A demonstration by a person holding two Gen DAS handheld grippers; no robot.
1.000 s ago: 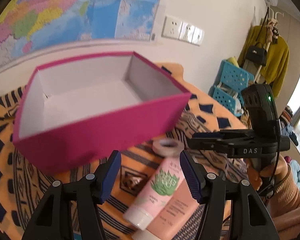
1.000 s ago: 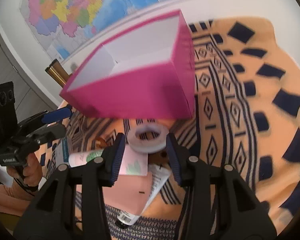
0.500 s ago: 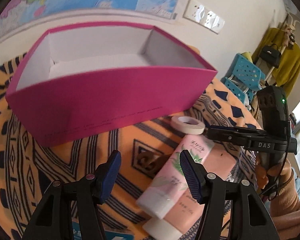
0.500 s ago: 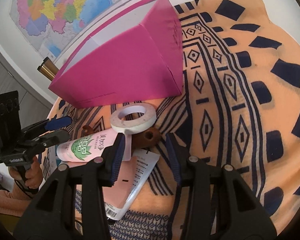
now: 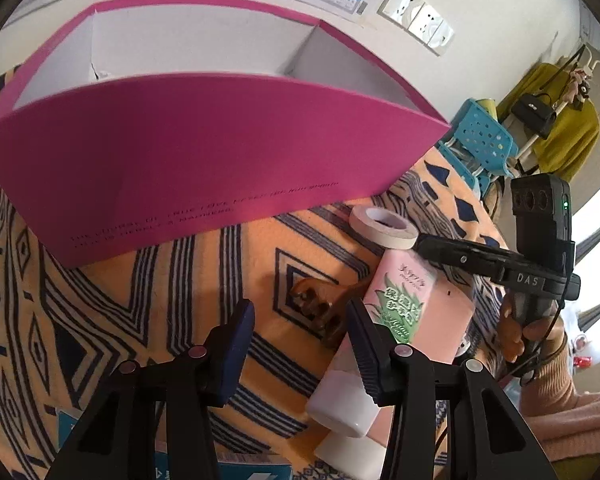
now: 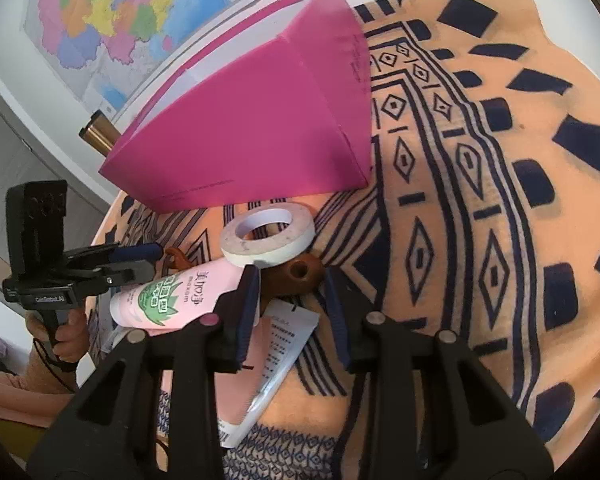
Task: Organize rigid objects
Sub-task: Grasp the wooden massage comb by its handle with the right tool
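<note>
A magenta box with a white inside stands open on the patterned cloth. In front of it lie a white tape roll, a brown wooden piece and a pink tube with a green leaf print on top of a second pink tube. My right gripper hangs low over the wooden piece, its jaws closing with that piece between the fingertips, not pressed. My left gripper comes from the opposite side, jaws also closing, with the wooden piece's other end ahead between its fingers.
The orange and navy cloth covers the table, bare to the right of the box. A blue-and-white packet lies at the near edge. Behind are a wall map, sockets, blue baskets and a coat rack.
Both grippers have sunk closer to the objects and their jaws have narrowed. The left one shifted so that the wooden piece now sits ahead between its fingers.
</note>
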